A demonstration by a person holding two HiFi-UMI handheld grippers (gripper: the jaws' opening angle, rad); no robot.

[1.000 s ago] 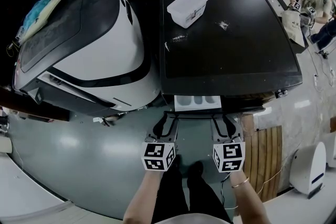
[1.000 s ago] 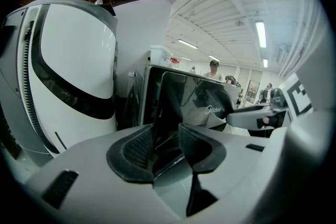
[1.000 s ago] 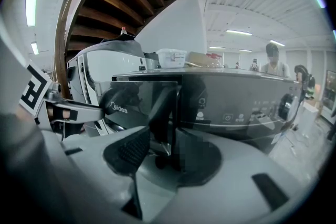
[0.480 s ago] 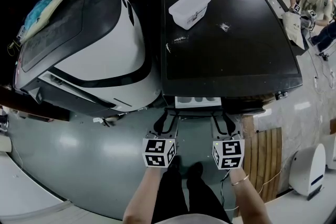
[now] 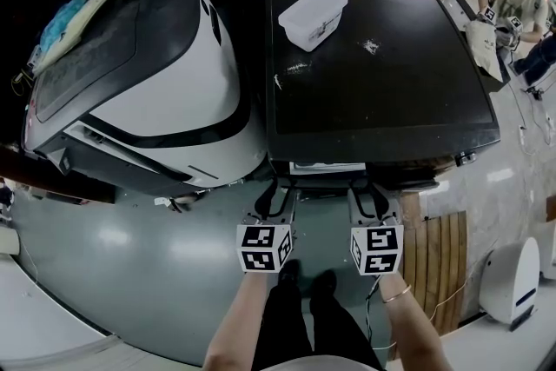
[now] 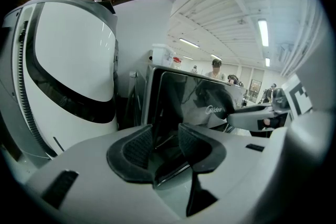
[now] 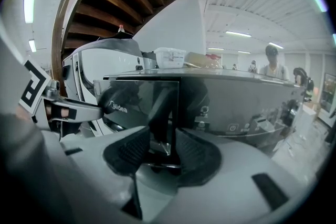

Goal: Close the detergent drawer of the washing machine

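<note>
I am looking down on the black washing machine [image 5: 382,74]; its detergent drawer [image 5: 327,167] is jutting only a sliver from the front, long axis lying side to side, straight ahead of my fingers; the left gripper [image 5: 274,194] and right gripper [image 5: 372,194] are sitting equally near, one at each end, jaws partly apart and gripping nothing.

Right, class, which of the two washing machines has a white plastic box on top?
The black flat-topped machine on the right; the box sits near its back left. The white sloped one has none.
</note>
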